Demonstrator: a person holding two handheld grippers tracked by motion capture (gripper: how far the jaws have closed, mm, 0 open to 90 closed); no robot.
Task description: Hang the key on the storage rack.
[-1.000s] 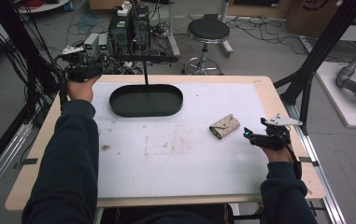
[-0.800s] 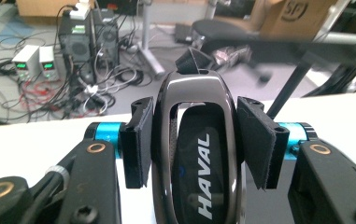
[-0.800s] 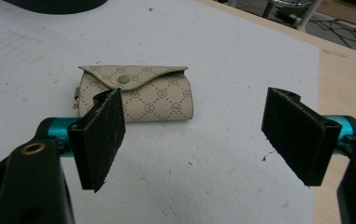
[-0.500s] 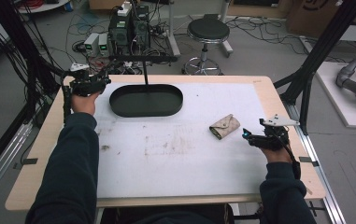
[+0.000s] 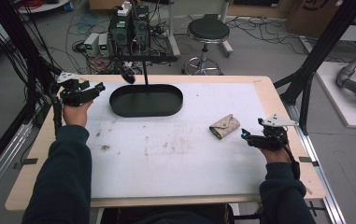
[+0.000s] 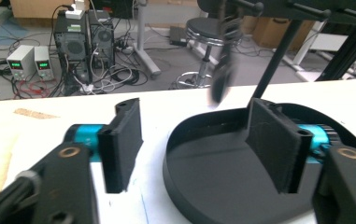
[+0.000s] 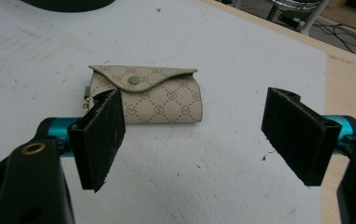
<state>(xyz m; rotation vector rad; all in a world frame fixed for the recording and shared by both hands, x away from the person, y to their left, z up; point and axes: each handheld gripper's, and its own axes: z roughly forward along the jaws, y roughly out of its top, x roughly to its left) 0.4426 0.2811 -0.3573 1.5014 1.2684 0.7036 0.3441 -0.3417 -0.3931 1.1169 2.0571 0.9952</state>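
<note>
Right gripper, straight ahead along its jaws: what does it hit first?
Most likely the small beige pouch. The right gripper is open and aimed at it, with bare white mat between. The pouch sits left of centre, so the left pad would probably touch first.

Beige pouch (image 5: 224,126) near right gripper (image 5: 246,135), seemingly untouched.

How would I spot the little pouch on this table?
Start at the white mat covering the table, then look right of the black oval tray. The pouch lies just ahead of the right tongs: small, beige, diamond-patterned, with a snap-button flap.
</note>
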